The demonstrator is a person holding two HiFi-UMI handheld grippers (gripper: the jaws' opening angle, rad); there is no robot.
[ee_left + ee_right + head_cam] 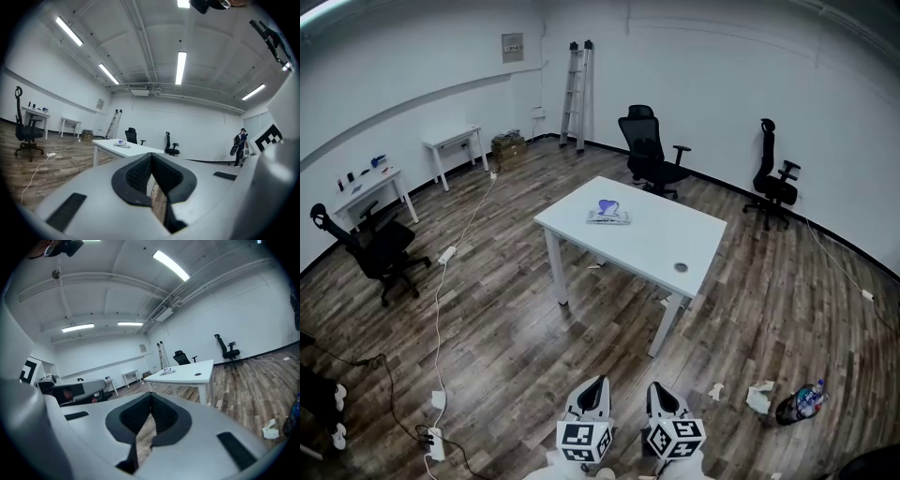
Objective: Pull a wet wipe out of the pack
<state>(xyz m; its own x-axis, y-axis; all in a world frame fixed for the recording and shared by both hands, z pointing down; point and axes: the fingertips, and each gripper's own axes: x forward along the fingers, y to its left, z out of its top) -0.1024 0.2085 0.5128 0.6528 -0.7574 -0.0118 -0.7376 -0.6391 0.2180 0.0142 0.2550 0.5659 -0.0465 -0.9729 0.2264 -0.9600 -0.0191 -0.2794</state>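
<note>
While L gripper (599,382) and R gripper (657,386) hung low, well apart from white table (675,239), both had jaws clenched tight, nothing btwn them. Wet wipe pack (608,215) lay on tabletop nr its left end, untouched.

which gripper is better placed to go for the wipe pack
Left, marginally: the wipe pack on the table lies nearly straight ahead of the left gripper, while the right gripper sits further aside. Both are far off and shut.
</note>
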